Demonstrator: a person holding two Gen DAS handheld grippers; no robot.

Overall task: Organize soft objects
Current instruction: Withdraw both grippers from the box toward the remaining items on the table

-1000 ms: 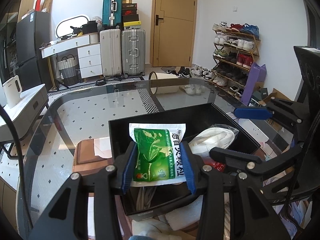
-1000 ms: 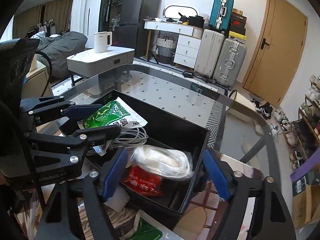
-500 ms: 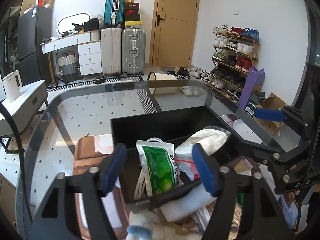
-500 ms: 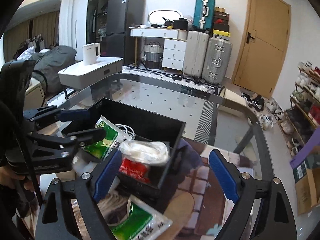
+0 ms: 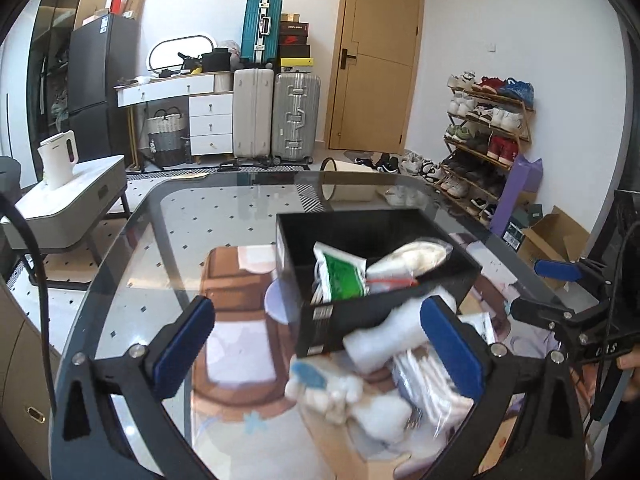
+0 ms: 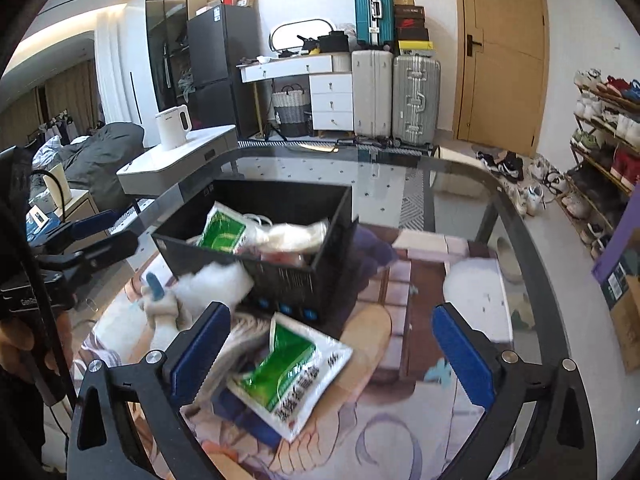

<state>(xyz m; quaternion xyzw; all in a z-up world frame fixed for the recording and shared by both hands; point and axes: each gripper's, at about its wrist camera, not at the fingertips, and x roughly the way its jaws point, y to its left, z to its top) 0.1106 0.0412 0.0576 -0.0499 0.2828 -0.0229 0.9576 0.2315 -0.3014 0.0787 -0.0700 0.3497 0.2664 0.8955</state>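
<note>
Black bin [image 5: 360, 316]: stands on the glass tabletop [image 5: 168, 248]; holds a green-and-white packet [image 5: 340, 276], a white bagged bundle [image 5: 412, 254] and a red-printed pouch [image 5: 390, 282], with white cable partly hidden behind the packet.

Loose items, tabletop, just in front of the bin: second green-and-white packet [image 6: 288, 372], white plush toy [image 5: 340, 392], white foam-like roll [image 5: 384, 340], clear bag of pale cord [image 5: 428, 384]; blurred.

Left claw [image 5: 316, 350]: jaws opening, spread wide, nothing pinched; blue pads either side of the loose pile.

Right claw [image 6: 332, 350]: jaws opening, spread wide, empty; the second packet lies on the tabletop between the pads, untouched.
</note>
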